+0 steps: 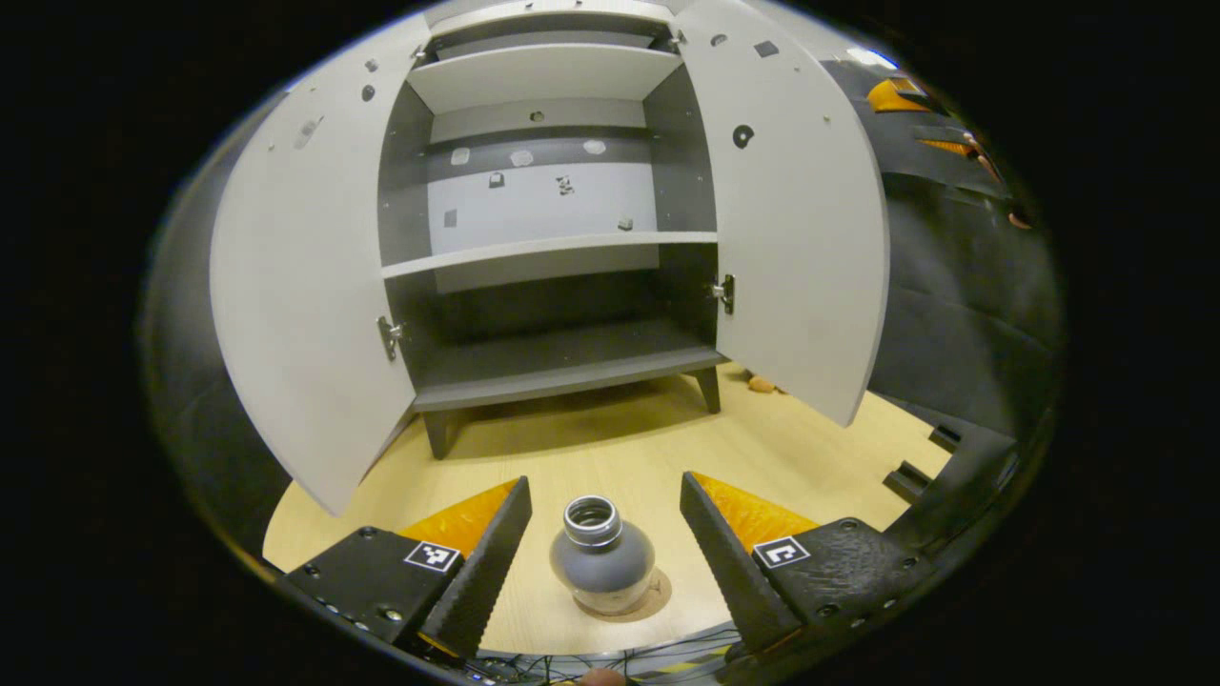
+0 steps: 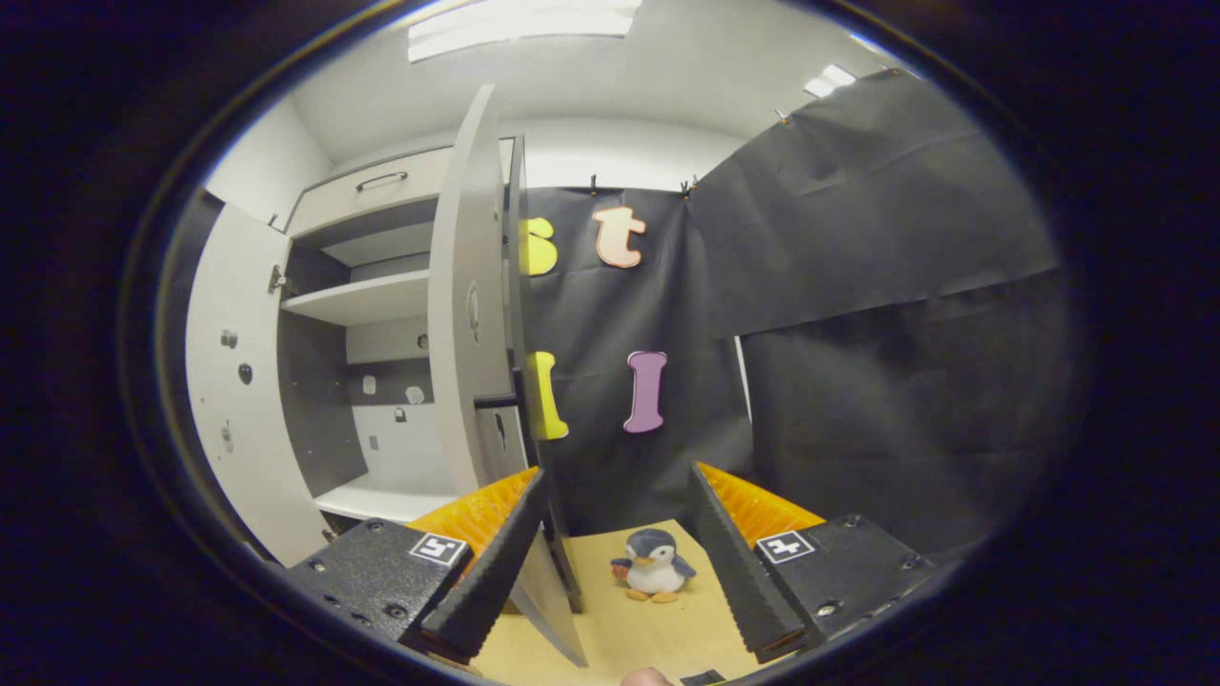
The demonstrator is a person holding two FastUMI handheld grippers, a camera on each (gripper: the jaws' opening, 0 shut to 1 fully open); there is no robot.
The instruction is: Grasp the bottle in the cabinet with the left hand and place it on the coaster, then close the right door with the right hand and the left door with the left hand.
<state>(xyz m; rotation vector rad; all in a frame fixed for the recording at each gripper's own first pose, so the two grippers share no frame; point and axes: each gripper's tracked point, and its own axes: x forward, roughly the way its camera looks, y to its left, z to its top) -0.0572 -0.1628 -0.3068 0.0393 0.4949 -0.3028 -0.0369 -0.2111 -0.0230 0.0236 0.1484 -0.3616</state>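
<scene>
With jaws spread, left gripper (image 1: 604, 551) straddles bottle (image 1: 601, 566).

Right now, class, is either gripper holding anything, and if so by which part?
Nothing is held. The left gripper stands open around the bottle on the coaster, untouching. The right gripper is open too.

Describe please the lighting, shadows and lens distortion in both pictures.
Left gripper view: fisheye bends the open cabinet doors into curves; the lower shelf lies in shadow; the bottle on its coaster is sharp, evenly lit. Right gripper view: ceiling lights glare white at the top; the right door's edge bows; the toy penguin is clear.
</scene>
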